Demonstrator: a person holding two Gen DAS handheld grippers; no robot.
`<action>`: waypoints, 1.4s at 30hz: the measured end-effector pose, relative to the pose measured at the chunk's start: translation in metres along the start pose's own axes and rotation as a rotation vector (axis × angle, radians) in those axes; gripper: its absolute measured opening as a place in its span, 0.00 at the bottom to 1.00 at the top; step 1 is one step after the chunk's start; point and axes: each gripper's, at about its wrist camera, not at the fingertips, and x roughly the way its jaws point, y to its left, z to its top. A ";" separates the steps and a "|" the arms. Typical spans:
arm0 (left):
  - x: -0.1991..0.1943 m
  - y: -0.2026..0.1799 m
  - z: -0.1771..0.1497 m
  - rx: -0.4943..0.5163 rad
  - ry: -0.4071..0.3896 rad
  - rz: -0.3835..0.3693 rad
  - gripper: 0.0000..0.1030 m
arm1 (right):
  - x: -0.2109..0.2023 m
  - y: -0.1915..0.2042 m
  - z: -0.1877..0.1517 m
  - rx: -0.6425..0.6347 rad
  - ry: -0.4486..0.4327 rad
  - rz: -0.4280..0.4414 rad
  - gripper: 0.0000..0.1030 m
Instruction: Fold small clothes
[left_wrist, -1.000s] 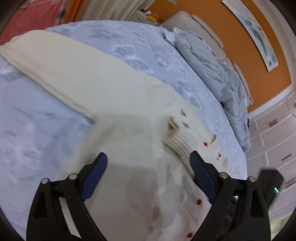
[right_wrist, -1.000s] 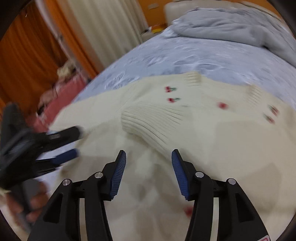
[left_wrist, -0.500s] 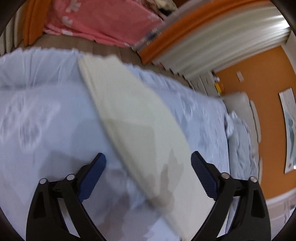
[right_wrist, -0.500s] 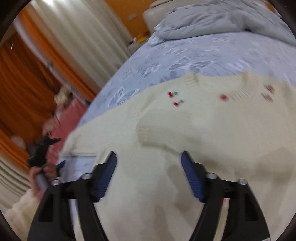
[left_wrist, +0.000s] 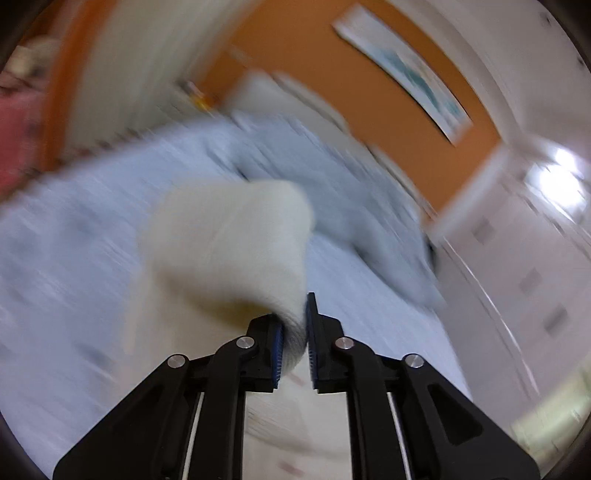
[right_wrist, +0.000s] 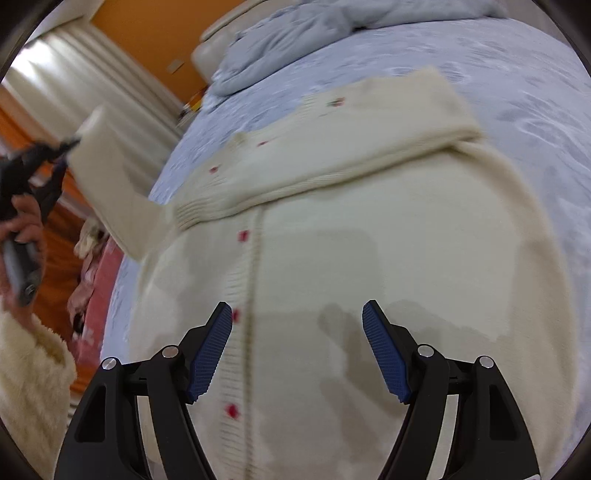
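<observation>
Above bed (right_wrist: 517, 74): L tongs (left_wrist: 293, 339) pinching cardigan sleeve (left_wrist: 236, 251), raised.

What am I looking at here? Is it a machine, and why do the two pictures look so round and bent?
No machine works alone here: a person holds hand-held tongs in each hand, and a wide, bulging lens on each looks out along its two fingers. One picture is from the left tongs, whose jaws have just been closing and now pinch the cuff of a sleeve, lifting it. The other is from the right tongs, open and empty above a cream cardigan with red buttons, spread on a bed with a pale blue cover. At the left edge of that picture you see the person's hand gripping the other handle.
</observation>
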 end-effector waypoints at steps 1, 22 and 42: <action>0.025 -0.021 -0.030 0.004 0.084 -0.044 0.15 | -0.003 -0.006 -0.001 0.008 -0.003 -0.001 0.70; 0.027 0.171 -0.108 -0.596 0.137 0.290 0.23 | 0.075 -0.036 0.141 -0.017 -0.025 -0.232 0.08; 0.039 0.160 -0.120 -0.178 -0.046 0.415 0.11 | 0.041 -0.028 0.157 -0.095 -0.193 -0.153 0.05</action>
